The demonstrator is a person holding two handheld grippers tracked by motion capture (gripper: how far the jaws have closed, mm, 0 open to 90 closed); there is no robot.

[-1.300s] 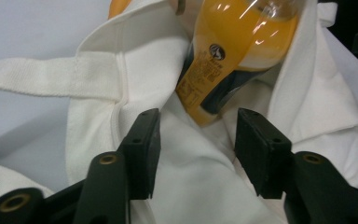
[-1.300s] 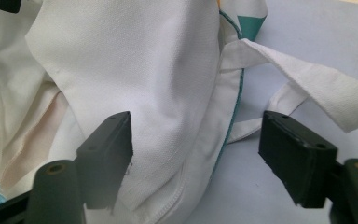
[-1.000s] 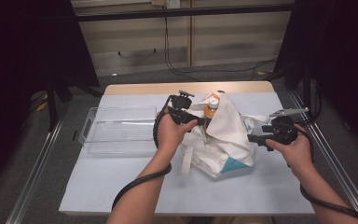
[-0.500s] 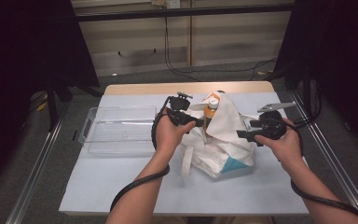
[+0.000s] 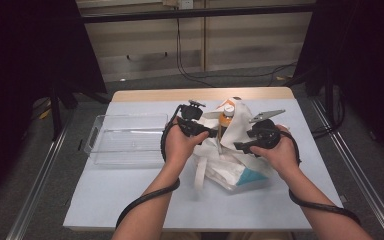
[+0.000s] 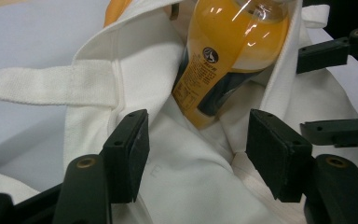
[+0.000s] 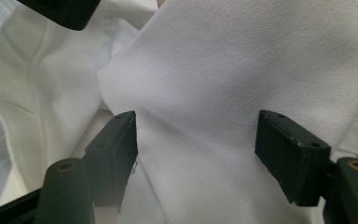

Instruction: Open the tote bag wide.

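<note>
Both grippers hover with jaws spread over the white tote bag (image 5: 232, 160) at mid-table: the left gripper (image 6: 198, 154) faces the orange juice bottle (image 6: 228, 56) standing in its mouth, the right gripper (image 7: 196, 154) faces cloth; closing may catch fabric, perhaps tipping the bottle

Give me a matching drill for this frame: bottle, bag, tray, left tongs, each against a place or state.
Things:
1. bottle
2. bag
3. tray
4. left tongs

Places or states:
A. see-through, at the table's left, nothing visible in it
B. open, aimed into the bag's mouth
C. white cloth, crumpled at mid-table
D. orange drink, standing out of the bag's opening

Pairs: 1-D, 2-C, 3-A, 4-B
</note>
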